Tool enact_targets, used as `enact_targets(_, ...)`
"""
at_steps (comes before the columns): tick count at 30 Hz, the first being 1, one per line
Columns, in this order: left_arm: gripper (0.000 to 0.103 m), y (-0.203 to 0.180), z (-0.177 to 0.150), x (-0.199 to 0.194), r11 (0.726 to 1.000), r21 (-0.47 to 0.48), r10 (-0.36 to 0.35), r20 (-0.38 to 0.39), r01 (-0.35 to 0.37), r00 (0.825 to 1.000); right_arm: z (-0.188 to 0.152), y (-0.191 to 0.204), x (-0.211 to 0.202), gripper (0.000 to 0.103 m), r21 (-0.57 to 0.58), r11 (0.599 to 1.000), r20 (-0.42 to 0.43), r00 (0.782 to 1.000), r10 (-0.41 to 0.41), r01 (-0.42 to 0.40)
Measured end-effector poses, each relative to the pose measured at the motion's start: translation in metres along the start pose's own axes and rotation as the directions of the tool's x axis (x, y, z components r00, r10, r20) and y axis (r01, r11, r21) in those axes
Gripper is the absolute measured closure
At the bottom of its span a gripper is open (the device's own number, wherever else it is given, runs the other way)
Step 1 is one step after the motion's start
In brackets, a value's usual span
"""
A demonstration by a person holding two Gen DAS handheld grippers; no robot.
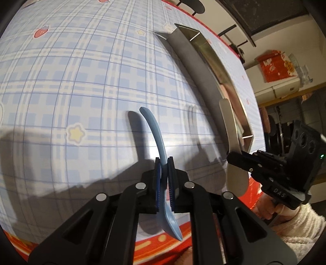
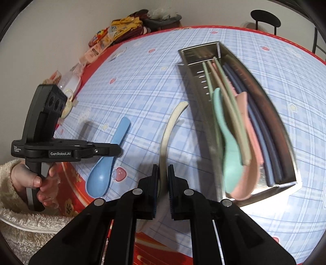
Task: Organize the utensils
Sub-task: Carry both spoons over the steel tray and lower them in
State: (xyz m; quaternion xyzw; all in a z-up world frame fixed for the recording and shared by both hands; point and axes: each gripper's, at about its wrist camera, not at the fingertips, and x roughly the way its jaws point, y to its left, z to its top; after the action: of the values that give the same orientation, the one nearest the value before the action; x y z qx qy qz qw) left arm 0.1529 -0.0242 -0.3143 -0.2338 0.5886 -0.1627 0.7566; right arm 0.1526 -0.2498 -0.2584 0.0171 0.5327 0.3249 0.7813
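My left gripper [image 1: 164,163] is shut on a blue spoon [image 1: 156,134] and holds it above the table, handle pointing forward; the same spoon [image 2: 114,146] and gripper [image 2: 120,151] show at the left of the right wrist view. My right gripper [image 2: 163,170] is shut on a cream spoon [image 2: 171,126], also seen with that gripper [image 1: 230,158] in the left wrist view [image 1: 230,122]. A steel tray [image 2: 197,67] lies at the right, holding a green spoon [image 2: 228,142], a pink spoon [image 2: 247,179] and several chopsticks [image 2: 262,130].
The table carries a blue plaid cloth [image 1: 81,81] with a red border [image 2: 69,183]. Snack packets [image 2: 114,32] and a small cup [image 2: 68,102] stand along the far left edge. A black chair [image 2: 264,18] is behind the table.
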Motion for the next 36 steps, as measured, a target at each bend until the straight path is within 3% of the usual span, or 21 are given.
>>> enact_targets(8,0.092,-0.019,0.003,-0.010,0.997,-0.045,-0.058,0.044,0.060,0.997,-0.003,-0.030,-0.027,0.093,0.030,1.000,0.063,0.998,0.002,-0.004)
enact_targets(19,0.092,-0.068,0.024,-0.008,0.987,-0.041,-0.151,0.091,0.155,0.984,0.024,-0.075,-0.046,0.093,-0.050,0.995,0.080,0.993,-0.083,0.087)
enact_targets(30,0.092,-0.109,0.045,0.015,0.968,-0.063,-0.235,0.128,0.245,0.963,0.048,-0.078,-0.023,0.093,-0.199,0.972,0.009,0.992,-0.124,0.123)
enact_targets(36,0.092,-0.113,0.055,0.029,0.957,-0.101,-0.257,0.147,0.273,0.955,0.048,-0.080,-0.014,0.093,-0.202,0.972,-0.021,0.992,-0.124,0.117)
